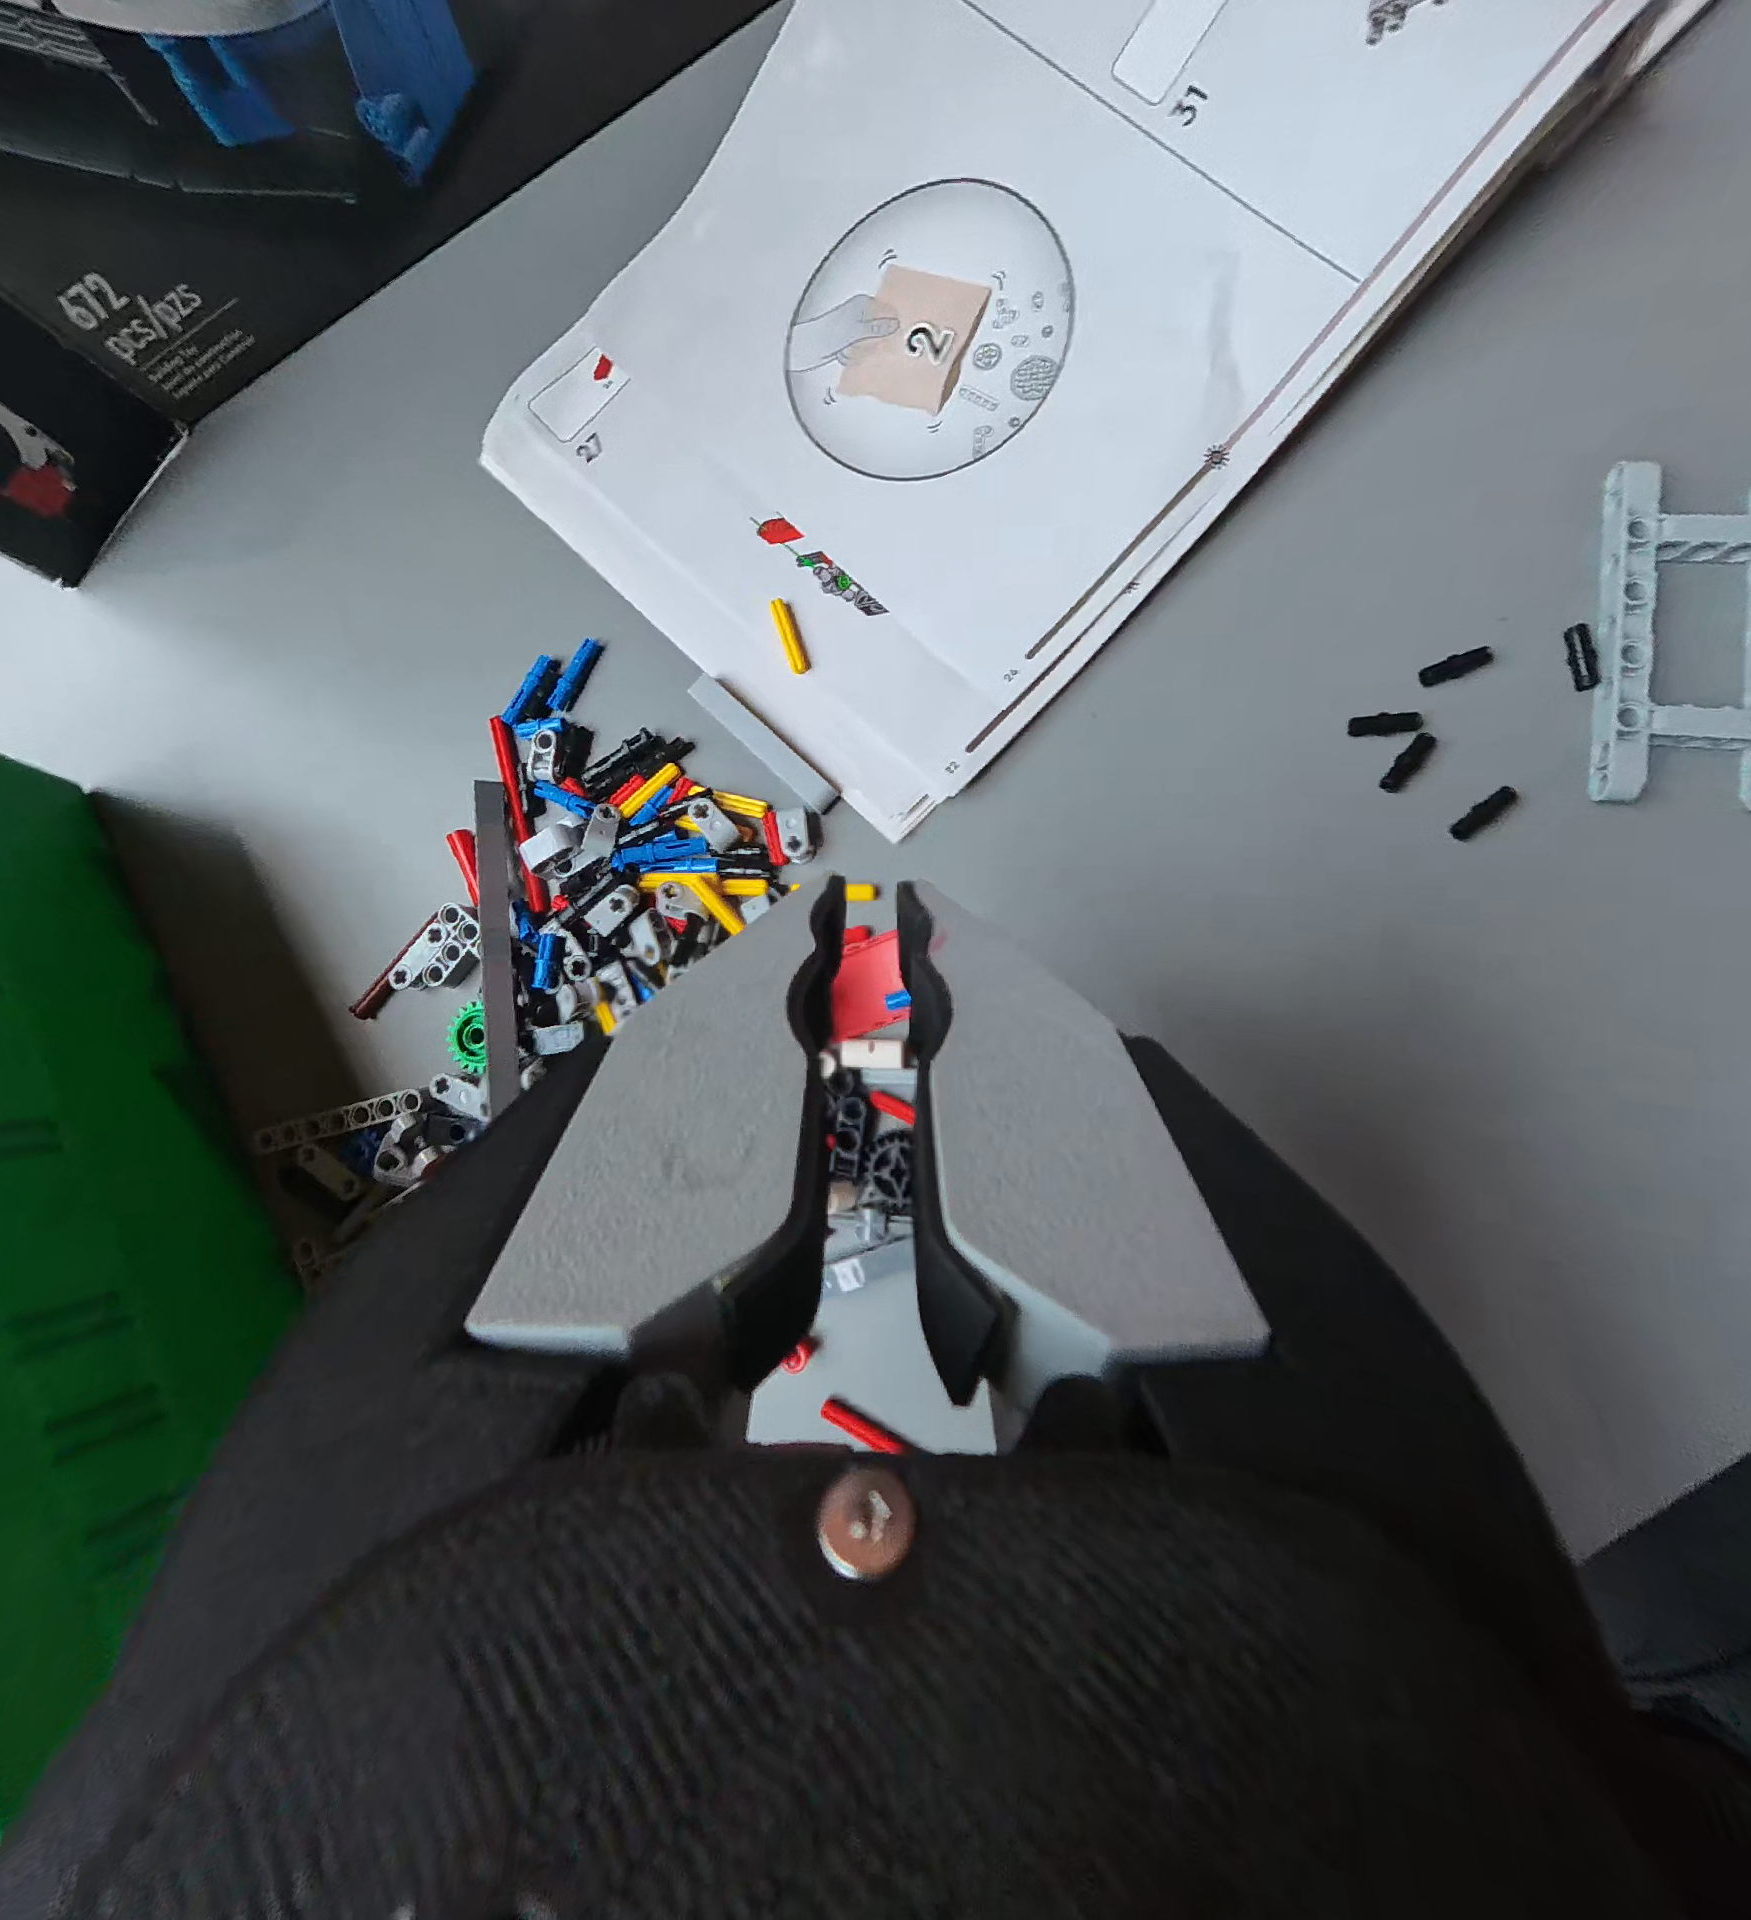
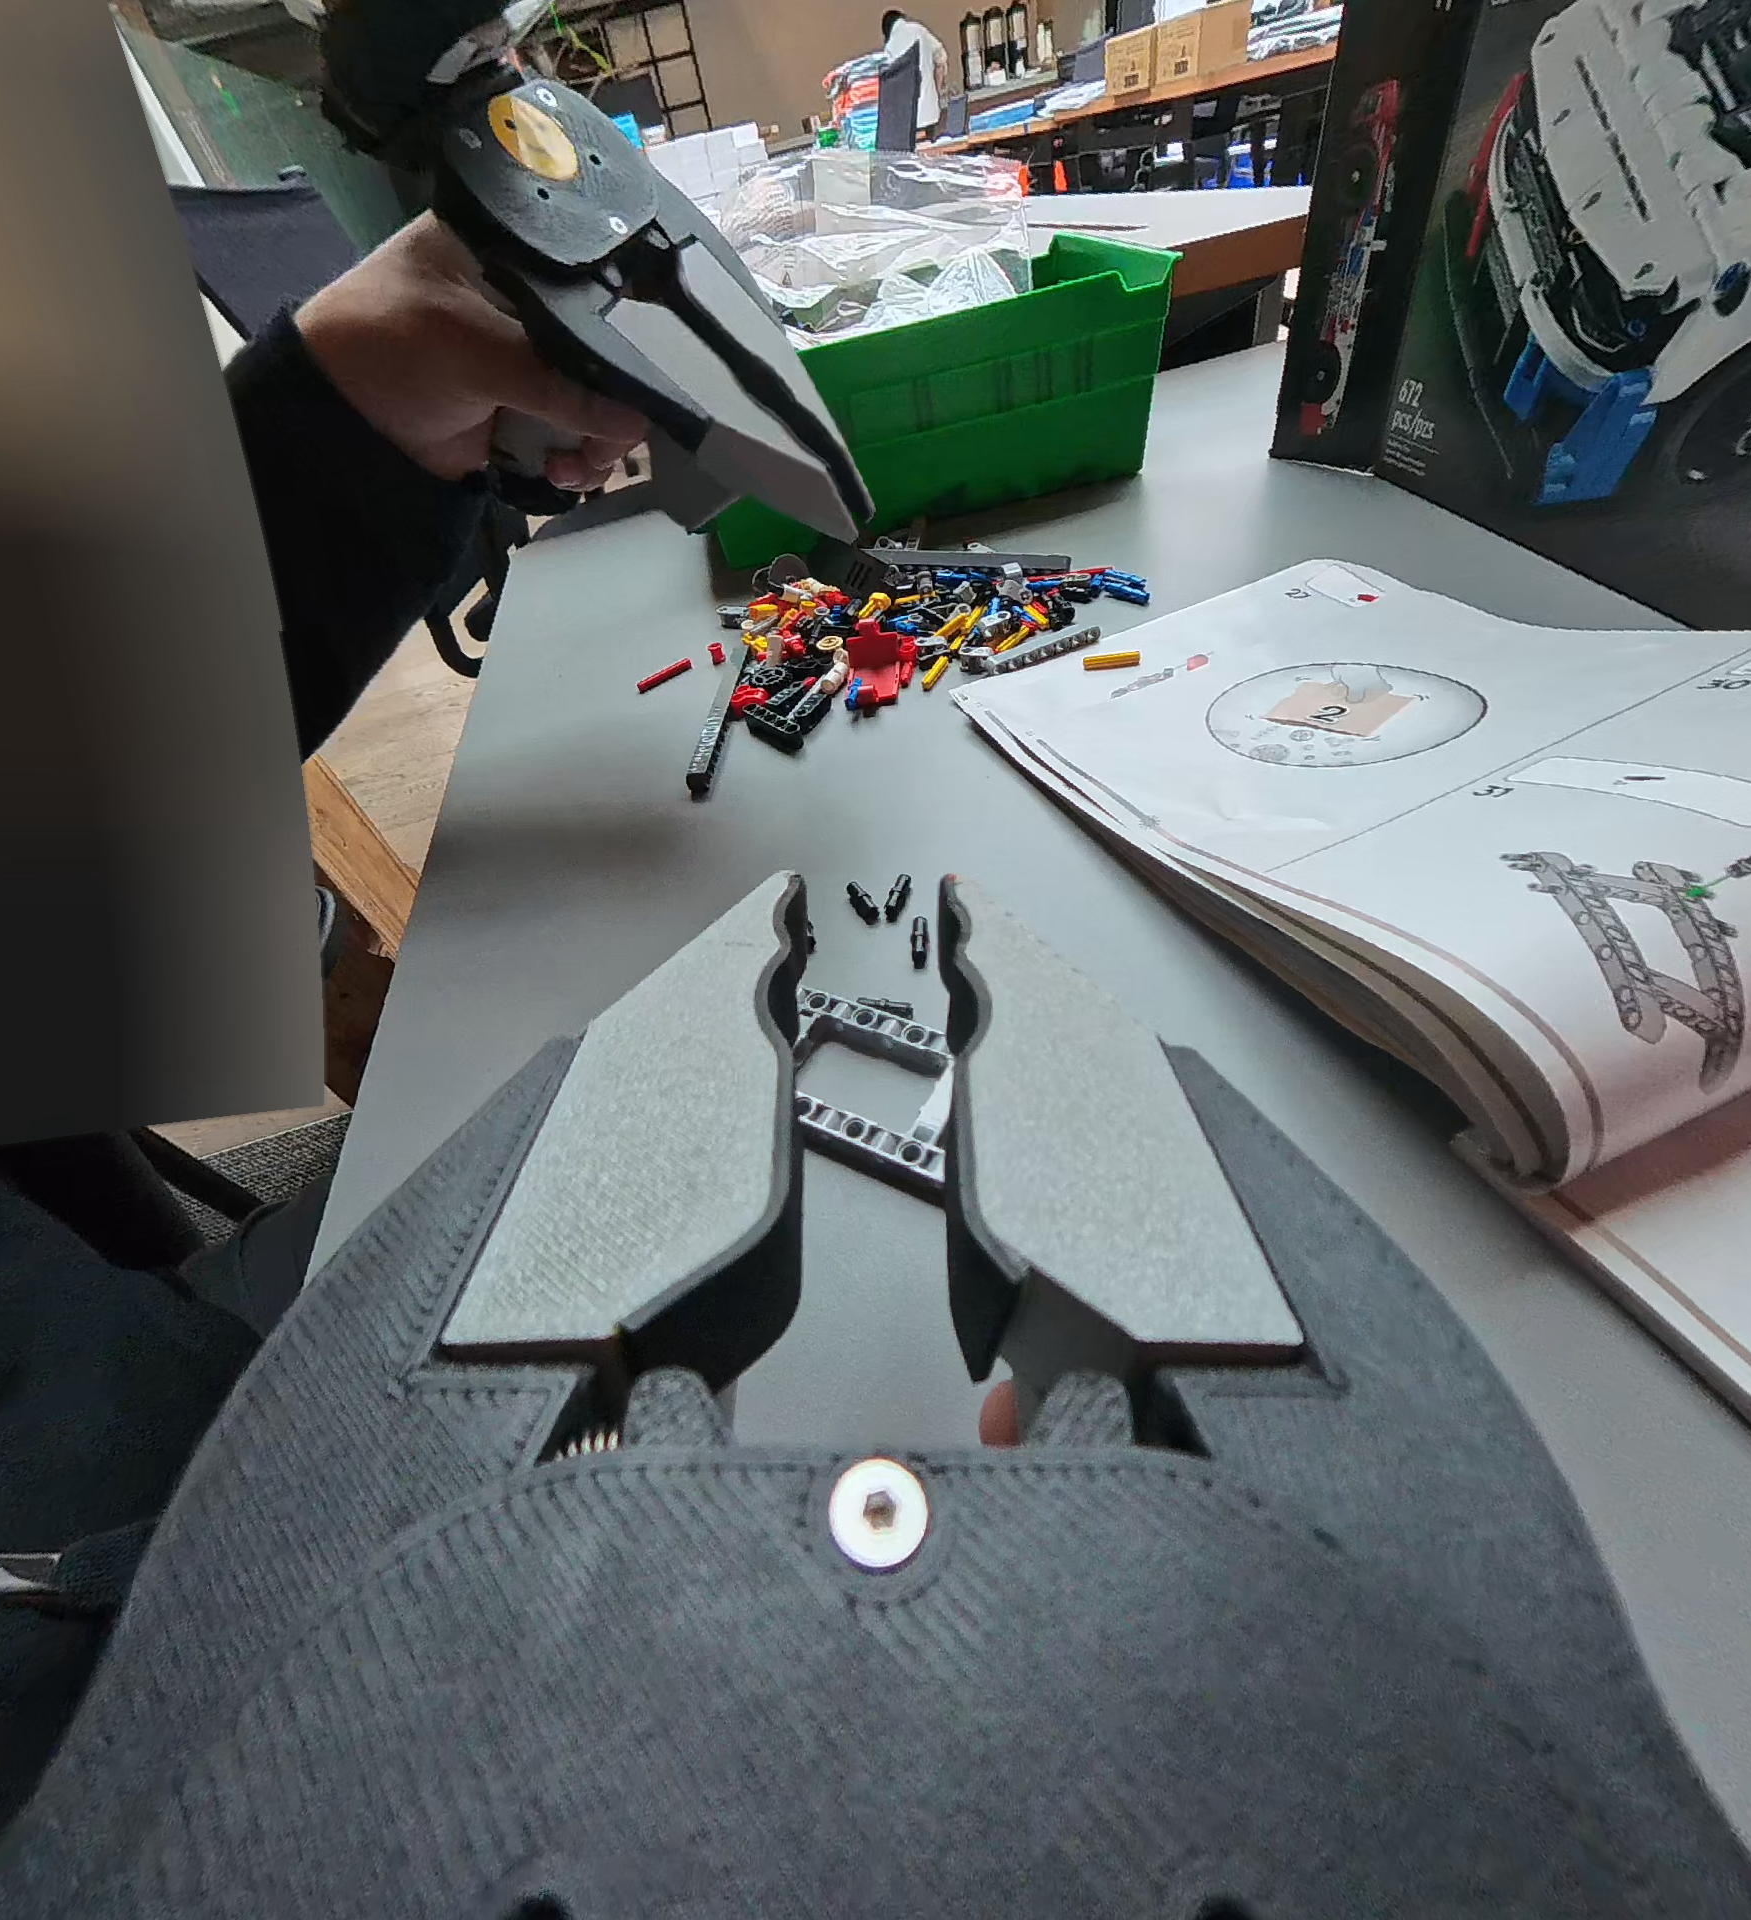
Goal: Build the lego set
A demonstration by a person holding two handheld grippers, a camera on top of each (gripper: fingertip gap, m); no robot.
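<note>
A pile of small lego parts (image 1: 622, 862) in black, blue, red, yellow and grey lies on the grey table. It also shows in the right wrist view (image 2: 912, 634). My left gripper (image 1: 866, 896) hovers over the pile's right side, above a red piece (image 1: 866, 982). Its jaws are a narrow gap apart and empty. My right gripper (image 2: 871, 883) is open and empty, low over a light grey frame (image 2: 866, 1132), with several black pins (image 2: 876, 899) just beyond its tips. The frame (image 1: 1702, 634) and pins (image 1: 1406, 758) sit far right in the left wrist view.
An open instruction booklet (image 1: 954, 312) lies beyond the pile, with a yellow axle (image 1: 788, 636) on its corner. A green bin (image 2: 985, 405) stands behind the pile. The set's box (image 2: 1577, 260) stands at the back right. The table edge (image 2: 403, 935) runs along the left. Across from one pair of fingers to the other is roughly 20 centimeters. From the left gripper's tips to the yellow axle (image 1: 788, 636) is close to 12 centimeters. It turns up in the right wrist view (image 2: 1113, 662) as well.
</note>
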